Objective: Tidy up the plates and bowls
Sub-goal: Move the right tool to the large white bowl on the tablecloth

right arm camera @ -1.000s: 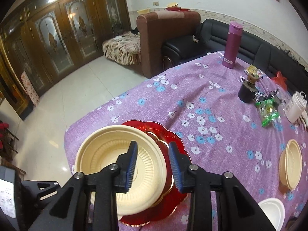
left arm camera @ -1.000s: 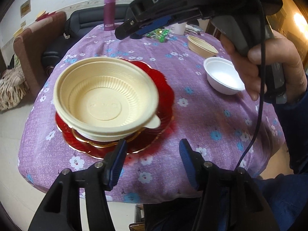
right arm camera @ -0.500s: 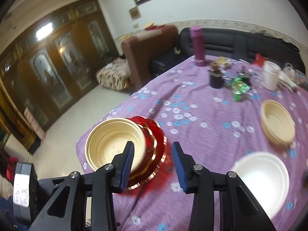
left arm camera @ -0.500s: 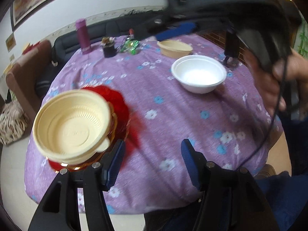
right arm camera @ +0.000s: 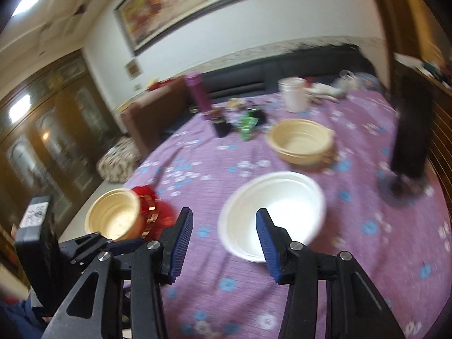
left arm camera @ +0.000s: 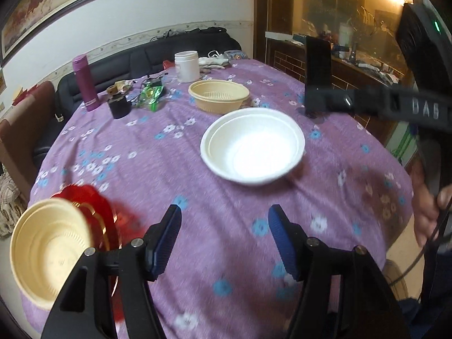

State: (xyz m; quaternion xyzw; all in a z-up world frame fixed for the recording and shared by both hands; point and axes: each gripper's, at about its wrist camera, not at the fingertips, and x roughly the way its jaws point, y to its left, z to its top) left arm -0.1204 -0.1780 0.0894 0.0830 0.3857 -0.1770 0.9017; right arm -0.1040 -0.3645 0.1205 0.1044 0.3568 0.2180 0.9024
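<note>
A white bowl (left arm camera: 253, 145) sits mid-table on the purple flowered cloth, and the right wrist view shows the same white bowl (right arm camera: 272, 212) just past my fingertips. A cream bowl (left arm camera: 48, 250) rests on a red plate (left arm camera: 93, 212) at the near left edge. Further back stands a second cream bowl (left arm camera: 219, 96); from the right wrist this far cream bowl (right arm camera: 299, 141) looks stacked. My left gripper (left arm camera: 223, 233) hovers over bare cloth, its jaws opening with nothing between them. My right gripper (right arm camera: 224, 236) is also opening and empty, in front of the white bowl.
At the back of the table stand a magenta bottle (left arm camera: 84, 86), a small black pot (left arm camera: 120, 106), a green wrapper (left arm camera: 152, 94) and a white jar (left arm camera: 186, 66). A black upright stand (left arm camera: 317, 76) rises at the right edge. A dark sofa (left arm camera: 141, 56) lies behind.
Both grippers swung right, away from the cream bowl on the red plate, toward the white bowl. Their jaws have widened. The right gripper no longer hangs over the stacked bowl.
</note>
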